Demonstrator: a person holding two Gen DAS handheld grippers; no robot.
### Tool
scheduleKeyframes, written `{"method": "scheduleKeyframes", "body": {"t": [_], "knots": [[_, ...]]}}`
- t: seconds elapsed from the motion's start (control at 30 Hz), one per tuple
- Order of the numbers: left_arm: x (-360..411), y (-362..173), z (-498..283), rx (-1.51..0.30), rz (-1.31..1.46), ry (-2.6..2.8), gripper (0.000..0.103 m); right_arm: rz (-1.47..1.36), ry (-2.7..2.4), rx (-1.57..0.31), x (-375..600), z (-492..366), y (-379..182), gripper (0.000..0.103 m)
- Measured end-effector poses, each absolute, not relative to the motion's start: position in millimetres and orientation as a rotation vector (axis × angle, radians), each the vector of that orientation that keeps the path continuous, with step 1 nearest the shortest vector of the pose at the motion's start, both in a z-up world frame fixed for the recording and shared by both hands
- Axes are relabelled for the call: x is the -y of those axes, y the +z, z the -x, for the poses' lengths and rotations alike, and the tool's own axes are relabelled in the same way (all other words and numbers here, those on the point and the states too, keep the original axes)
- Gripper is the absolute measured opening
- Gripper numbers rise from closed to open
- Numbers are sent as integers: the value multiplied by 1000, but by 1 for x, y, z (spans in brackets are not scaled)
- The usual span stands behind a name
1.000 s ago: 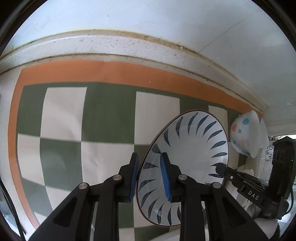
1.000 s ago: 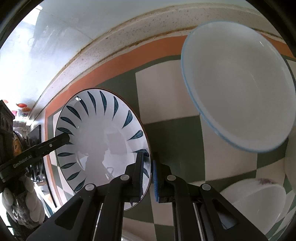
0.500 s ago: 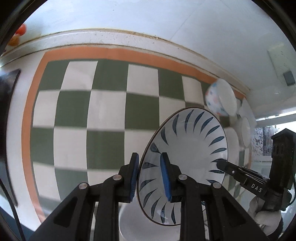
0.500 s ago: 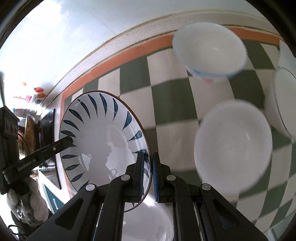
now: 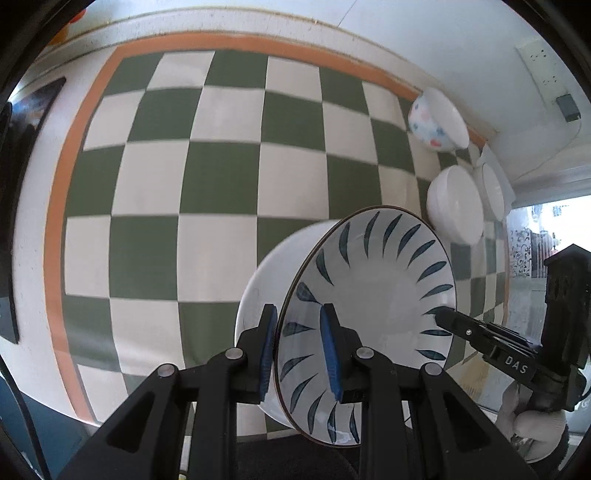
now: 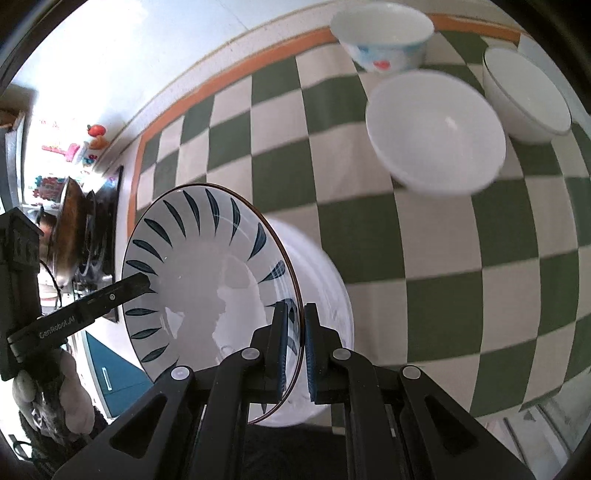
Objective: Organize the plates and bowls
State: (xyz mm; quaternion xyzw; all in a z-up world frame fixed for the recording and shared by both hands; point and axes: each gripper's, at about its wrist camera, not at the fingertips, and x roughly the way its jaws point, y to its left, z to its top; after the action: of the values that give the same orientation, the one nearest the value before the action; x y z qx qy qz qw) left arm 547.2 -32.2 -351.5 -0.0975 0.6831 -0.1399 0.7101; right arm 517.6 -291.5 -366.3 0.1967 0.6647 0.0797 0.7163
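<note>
Plate, white with dark blue leaf strokes round the rim: held on edge above the near edge of the table, gripped from both sides. Left gripper has its blue pads narrowed onto one side of the rim; right gripper has its jaws pinched close on the opposite side.

White plate: lies flat on the checked cloth directly behind and below the held one; contact between the two cannot be told.

Bowls, three, near the far right corner of the table: plain white bowl; white bowl with dark rim line just beside it; spotted bowl by the orange border. All stand apart, not nested.

Table: green-and-white checked cloth with an orange border.

Progress, as judged: early to middle. One plate appears about to go onto the white plate, starting a stack; the three bowls remain to be gathered and nested.
</note>
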Motion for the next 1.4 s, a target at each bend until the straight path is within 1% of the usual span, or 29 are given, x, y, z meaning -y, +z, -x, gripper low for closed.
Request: {"method": "scheduleKeyframes", "body": {"t": [0.2, 0.7, 1.0, 1.07, 1.4], "knots": [[39, -372, -542, -1561, 178, -295, 21, -432, 159, -1502, 293, -512, -390, 10], [52, -397, -539, -1613, 87, -212, 21, -379, 180, -1555, 284, -521, -414, 10], [51, -402, -539, -1627, 129, -150, 23, -317, 226, -1579, 276, -530, -417, 10], [50, -403, -539, -1627, 146, -139, 24, -315, 226, -1587, 274, -530, -416, 12], [43, -397, -533, -1629, 165, -86, 24, -278, 192, -1595, 270, -532, -409, 14]]}}
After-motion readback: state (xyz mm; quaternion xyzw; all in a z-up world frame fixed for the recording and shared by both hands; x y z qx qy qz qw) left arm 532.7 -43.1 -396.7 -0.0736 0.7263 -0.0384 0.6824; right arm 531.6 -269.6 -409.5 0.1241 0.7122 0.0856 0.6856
